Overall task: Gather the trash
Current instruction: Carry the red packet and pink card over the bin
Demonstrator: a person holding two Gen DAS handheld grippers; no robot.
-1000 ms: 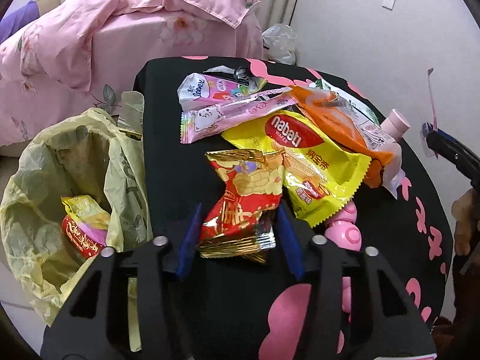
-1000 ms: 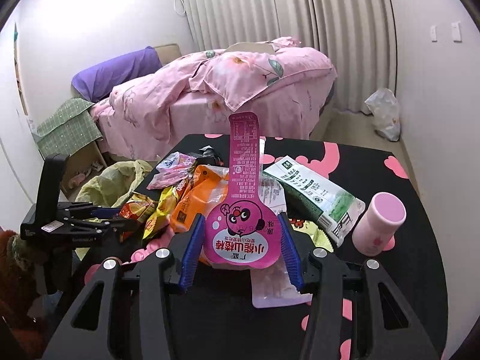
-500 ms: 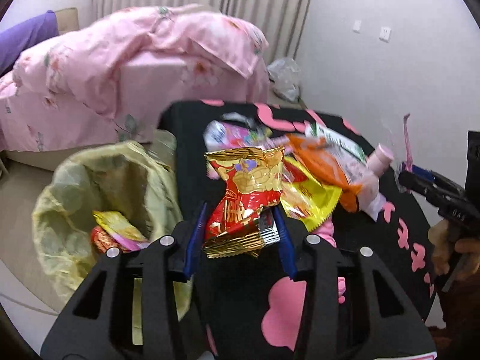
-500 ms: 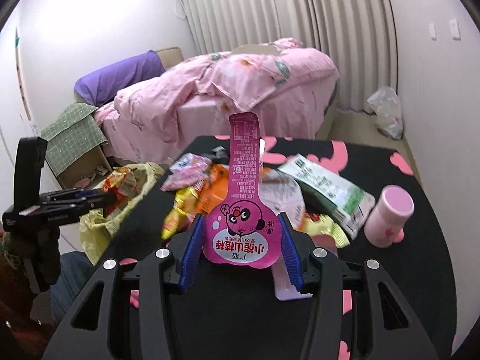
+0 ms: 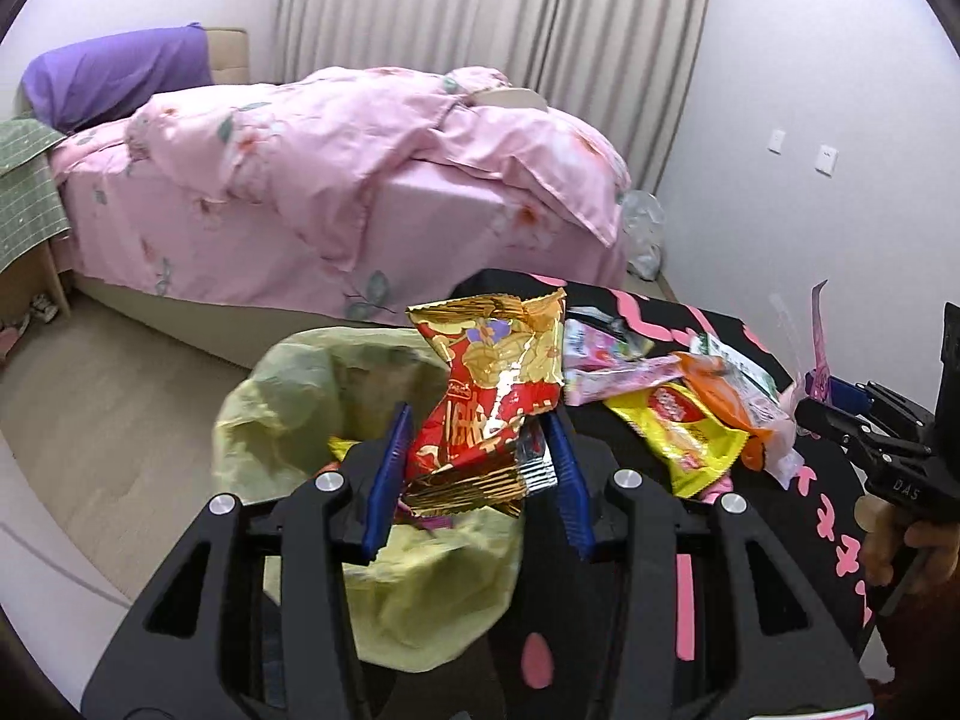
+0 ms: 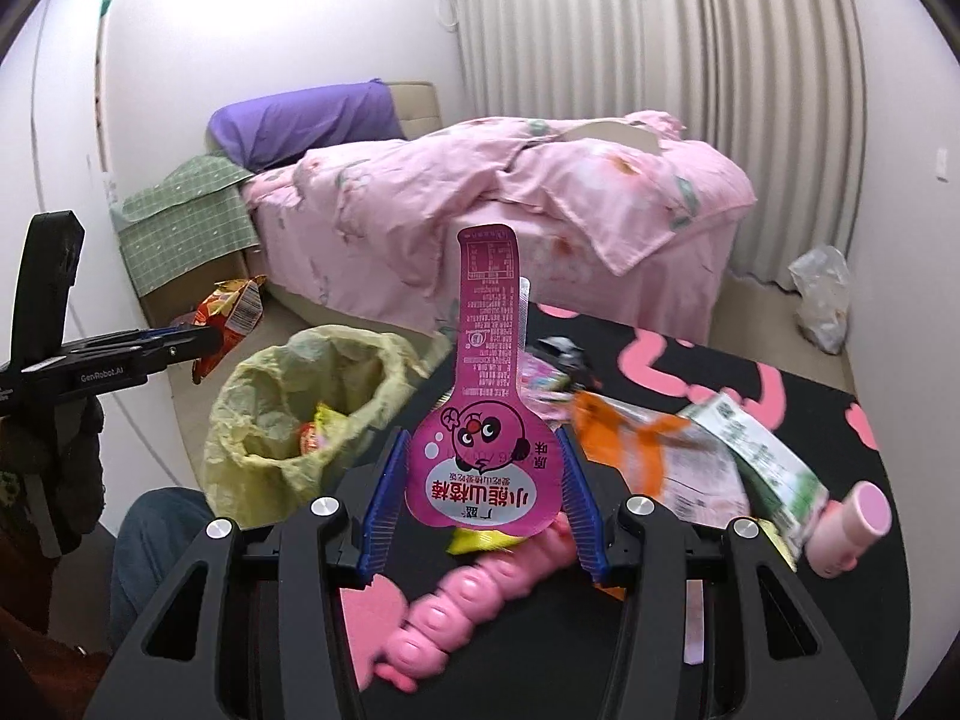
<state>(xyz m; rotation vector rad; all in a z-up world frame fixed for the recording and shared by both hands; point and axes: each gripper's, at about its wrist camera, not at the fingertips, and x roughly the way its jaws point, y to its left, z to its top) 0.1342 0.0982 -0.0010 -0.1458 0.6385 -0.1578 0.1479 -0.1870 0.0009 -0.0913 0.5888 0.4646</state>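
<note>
Yellow-green plastic marks the landmark here: the trash bag (image 5: 384, 588) stands open on the floor just beside the black tabletop (image 6: 708, 648) with pink shapes. A few wrappers already lie inside it.

The left gripper (image 5: 480, 468) has its blue jaws closed on a crumpled red-and-gold snack wrapper (image 5: 492, 396), held in the air above the bag's mouth, near the rim on the tabletop side. The right gripper (image 6: 483, 492) has its jaws closed on a pink lollipop-shaped wrapper (image 6: 486, 420), upright, over the tabletop edge nearest the bag. More trash lies on the tabletop beyond the bag: a yellow packet (image 5: 678, 432), an orange packet (image 5: 720, 384) and a green-and-white packet (image 6: 756, 450), with a pink cup (image 6: 852, 522) on its side at the end farthest from the bag.

The step in hand looks like dropping the red-and-gold wrapper. To do it well, the left gripper should be brought over the middle of the bag's opening rather than its rim, low enough that the light foil cannot drift, and the jaws parted fully so the crinkled end does not cling to a pad. The right gripper should wait clear of the bag until the left one is out, then follow with the pink wrapper, tipping its long neck downward first.
</note>
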